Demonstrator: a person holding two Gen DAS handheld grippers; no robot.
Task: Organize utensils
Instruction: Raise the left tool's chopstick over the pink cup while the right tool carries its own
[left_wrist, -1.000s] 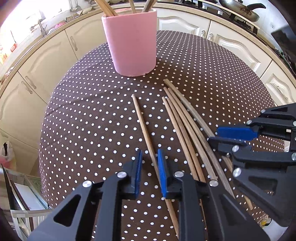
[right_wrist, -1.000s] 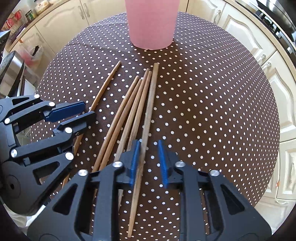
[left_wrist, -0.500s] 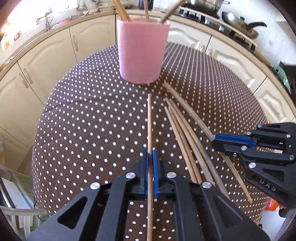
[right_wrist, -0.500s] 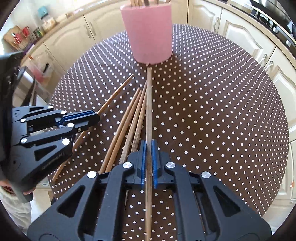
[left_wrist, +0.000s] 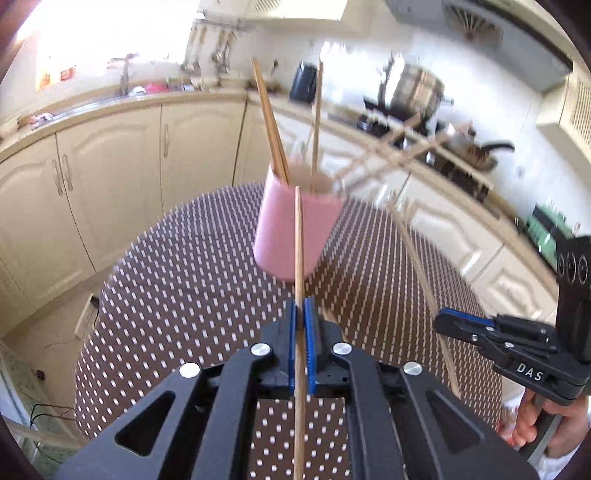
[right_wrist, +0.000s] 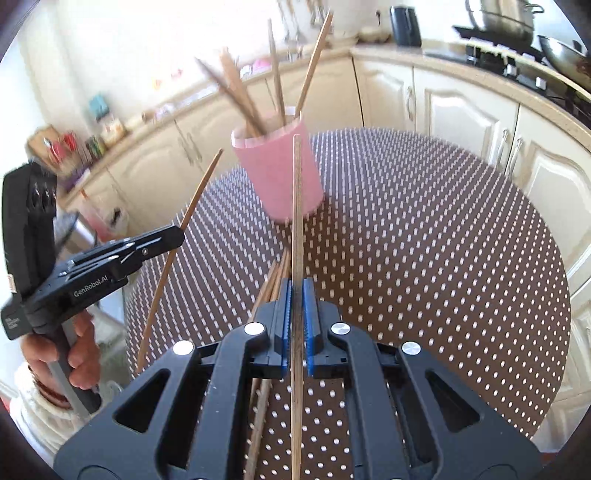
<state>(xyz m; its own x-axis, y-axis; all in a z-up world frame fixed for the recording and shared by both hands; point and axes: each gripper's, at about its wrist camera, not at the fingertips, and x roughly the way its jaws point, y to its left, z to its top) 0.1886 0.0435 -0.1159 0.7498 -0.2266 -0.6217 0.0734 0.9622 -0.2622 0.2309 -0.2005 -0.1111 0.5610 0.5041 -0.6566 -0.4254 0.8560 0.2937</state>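
A pink cup (left_wrist: 295, 229) stands at the far side of the dotted table and holds several wooden chopsticks; it also shows in the right wrist view (right_wrist: 277, 170). My left gripper (left_wrist: 302, 314) is shut on a chopstick (left_wrist: 299, 251) and holds it above the table, tip toward the cup. My right gripper (right_wrist: 296, 291) is shut on another chopstick (right_wrist: 296, 206), also lifted and pointing at the cup. Each gripper shows in the other's view, the right gripper (left_wrist: 458, 325) and the left gripper (right_wrist: 162, 240), with its stick. Loose chopsticks (right_wrist: 273, 277) lie on the table below the right gripper.
The round table has a brown cloth with white dots (right_wrist: 424, 240). Cream kitchen cabinets (left_wrist: 110, 166) curve around behind it. A stove with pots (left_wrist: 417, 96) stands at the back right.
Both grippers have lifted their chopsticks off the table and tilted up. The view now looks across at the cup rather than down on it.
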